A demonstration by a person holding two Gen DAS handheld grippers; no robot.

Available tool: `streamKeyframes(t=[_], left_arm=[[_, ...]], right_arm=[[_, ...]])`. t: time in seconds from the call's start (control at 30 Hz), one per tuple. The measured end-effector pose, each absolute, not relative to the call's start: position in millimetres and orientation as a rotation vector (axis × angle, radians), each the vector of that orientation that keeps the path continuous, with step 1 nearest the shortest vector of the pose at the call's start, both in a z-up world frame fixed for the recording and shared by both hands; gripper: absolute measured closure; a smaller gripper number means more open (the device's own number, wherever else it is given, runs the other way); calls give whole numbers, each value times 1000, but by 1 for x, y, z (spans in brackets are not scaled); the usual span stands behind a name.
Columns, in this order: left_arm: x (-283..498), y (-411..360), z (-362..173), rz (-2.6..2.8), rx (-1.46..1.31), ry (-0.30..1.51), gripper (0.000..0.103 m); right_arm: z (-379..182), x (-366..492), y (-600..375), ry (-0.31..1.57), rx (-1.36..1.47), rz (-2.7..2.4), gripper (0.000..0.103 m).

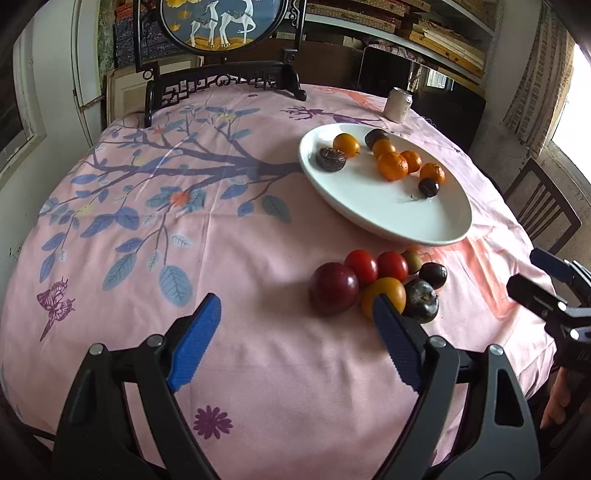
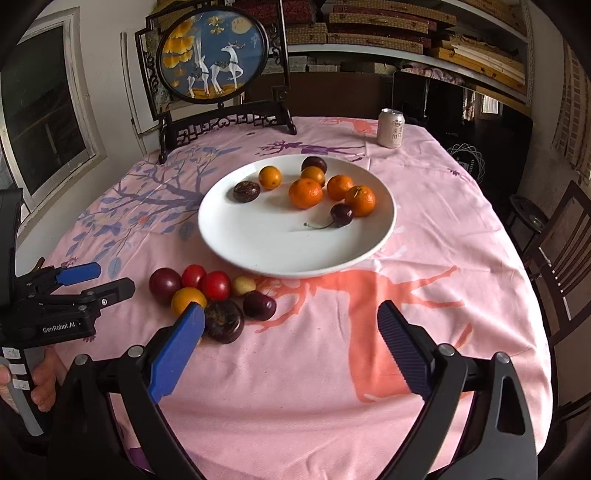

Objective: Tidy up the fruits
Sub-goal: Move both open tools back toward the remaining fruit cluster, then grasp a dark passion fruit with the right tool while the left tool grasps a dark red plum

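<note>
Eight fruits sit on the round, glossy white plate [image 2: 258, 251]: five oranges, two dark wrinkled ones, one stemmed cherry [image 2: 340, 215]. Seven more cluster on the pink cloth [image 2: 424, 258] just beside it. Left gripper [image 1: 295, 321] and right gripper [image 2: 291, 325] both gape, holding nothing.

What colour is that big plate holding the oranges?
Plain white plate, with no pattern; clearest in the right wrist view.

A round worktop [image 2: 461, 258] under a pink tree-printed cloth filled the room. Behind it stood a dark carved screen [image 2: 212, 55] painted with deer, against a pale wall. Shelves [image 2: 424, 33] of stacked boards ran above. A wooden chair [image 2: 561, 251] waited at right, and daylight glared through a window [image 1: 576, 110].
</note>
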State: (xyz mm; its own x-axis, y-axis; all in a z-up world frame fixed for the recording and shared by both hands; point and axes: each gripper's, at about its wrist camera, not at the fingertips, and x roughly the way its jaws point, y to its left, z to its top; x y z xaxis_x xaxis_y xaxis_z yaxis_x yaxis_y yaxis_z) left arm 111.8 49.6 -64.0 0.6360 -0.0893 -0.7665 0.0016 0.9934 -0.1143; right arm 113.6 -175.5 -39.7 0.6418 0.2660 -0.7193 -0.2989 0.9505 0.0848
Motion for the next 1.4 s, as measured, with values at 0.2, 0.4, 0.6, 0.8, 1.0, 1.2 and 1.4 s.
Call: streamKeyframes(t=[0.2,0.4,0.6,0.8,1.0,1.2,1.4], left_arm=[[105,59,-73,-35,-91,895,17],[102,64,-83,-41,-87,923,17],[104,69,-86,-50,-105,933,17],[114,63,-90,-54,-76,948,17],[131,44,-105,-89,-17,1007,17],[156,20,-108,-128,46,1047,18],[168,15,-105,-148,40,1007,55]], right_arm=[[-70,106,-148,862,-84,400,22],[-91,115,-125,923,-161,423,43],[-104,136,-110,950,-185,420,48],[-101,142,-99,957,-197,433,62],[-95,124,-123,983,-156,406,62],[-93,113,-148,998,-79,402,62],[-86,108,-159,977,-46,389,62]])
